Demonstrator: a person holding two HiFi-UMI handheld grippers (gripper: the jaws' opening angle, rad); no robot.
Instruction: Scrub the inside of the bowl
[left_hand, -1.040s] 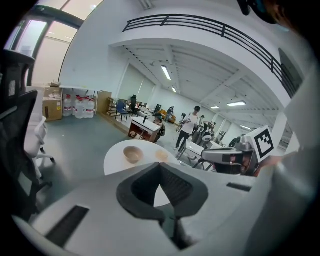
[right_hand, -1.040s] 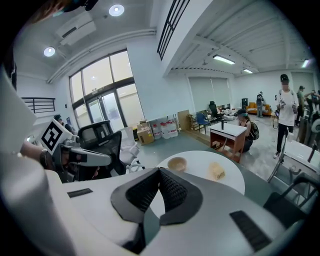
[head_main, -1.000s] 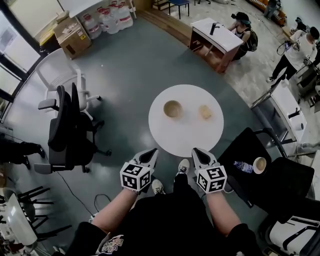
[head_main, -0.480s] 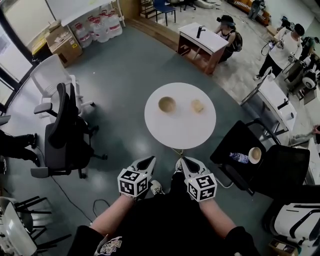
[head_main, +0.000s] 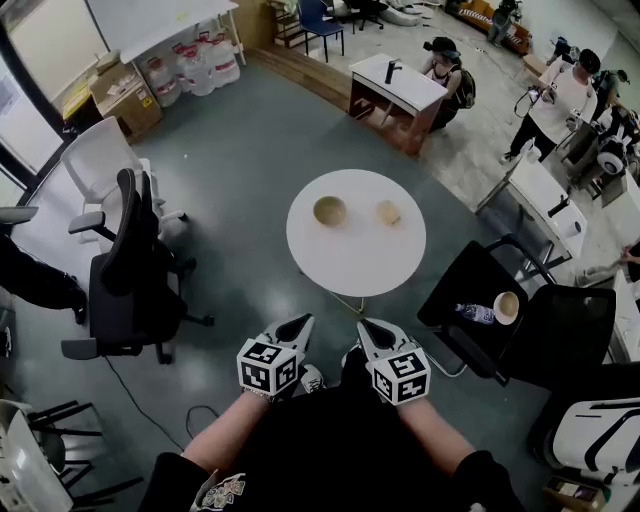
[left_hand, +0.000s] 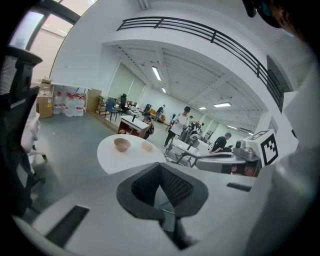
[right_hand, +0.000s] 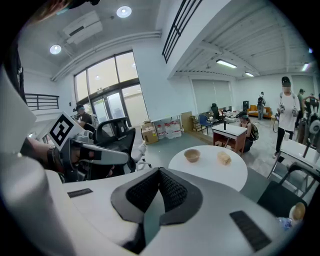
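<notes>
Both grippers are held low in front of the person, short of the round white counter (head_main: 355, 268) and well apart from everything on it. The left gripper (head_main: 299, 324) has its fingers pressed together with nothing between them, and its own view shows only the closed dark pads. The right gripper (head_main: 369, 328) is the same, fingers closed on nothing. The bowl (head_main: 330, 211) stands upright, mouth up, at about 11 o'clock from the counter's centre. A tan pad (head_main: 388, 212), probably the scrubber, lies near it at about 1 o'clock, the two apart and side by side. From the left gripper the bowl lies near 12 o'clock, a touch toward 1. From the right gripper it lies at 11 o'clock, while the pad sits almost dead at 12. The two hands look about equally far from the bowl, so the lines matter more than the reach. The left hand seems placed to steady the bowl and the right to take the pad, each going nearly straight ahead. The bowl is round and gives no long axis to line up on, so either side of its rim would serve. Neither thing has been touched yet.
</notes>
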